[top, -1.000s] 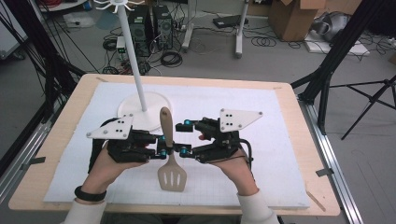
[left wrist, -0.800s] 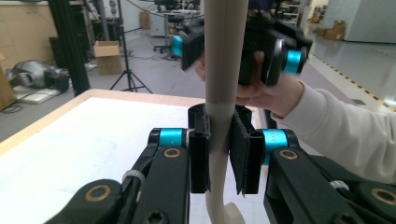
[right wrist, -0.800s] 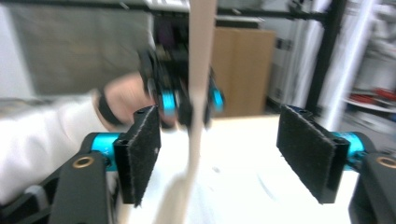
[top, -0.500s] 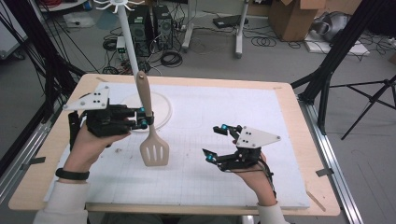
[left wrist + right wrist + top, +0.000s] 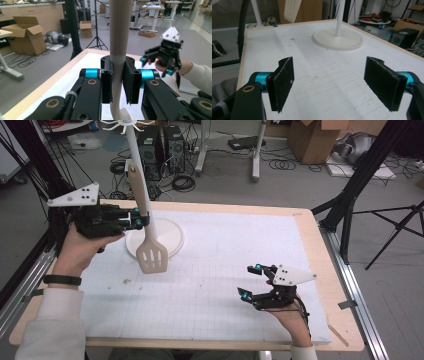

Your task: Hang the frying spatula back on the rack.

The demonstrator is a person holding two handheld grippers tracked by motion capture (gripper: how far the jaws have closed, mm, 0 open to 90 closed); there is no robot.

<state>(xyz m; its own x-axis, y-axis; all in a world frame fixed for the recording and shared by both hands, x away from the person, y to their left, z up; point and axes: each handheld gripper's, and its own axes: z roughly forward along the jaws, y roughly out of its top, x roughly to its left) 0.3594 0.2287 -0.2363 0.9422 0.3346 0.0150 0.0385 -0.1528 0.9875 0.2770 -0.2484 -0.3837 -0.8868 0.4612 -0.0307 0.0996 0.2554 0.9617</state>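
Spatula (image 5: pixel 145 227) had passed to left tongs (image 5: pixel 139 218) alone, clenched on its handle, lifted beside the stand (image 5: pixel 155 236); right tongs (image 5: pixel 251 281) had just opened, empty, low over tabletop (image 5: pixel 220 270).

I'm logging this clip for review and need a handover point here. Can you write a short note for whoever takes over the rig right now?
Left gripper: jaws shut on the handle of the slotted spatula, held upright with the blade down, lifted clear of the mat beside the white stand's pole.
Right gripper: jaws open with nothing between them, low over the mat near the table's right front.
Done: the spatula is up and in one gripper alone.
Left, probably: hang the spatula on the hooks at the stand's top; not yet hung. The round base is bare.
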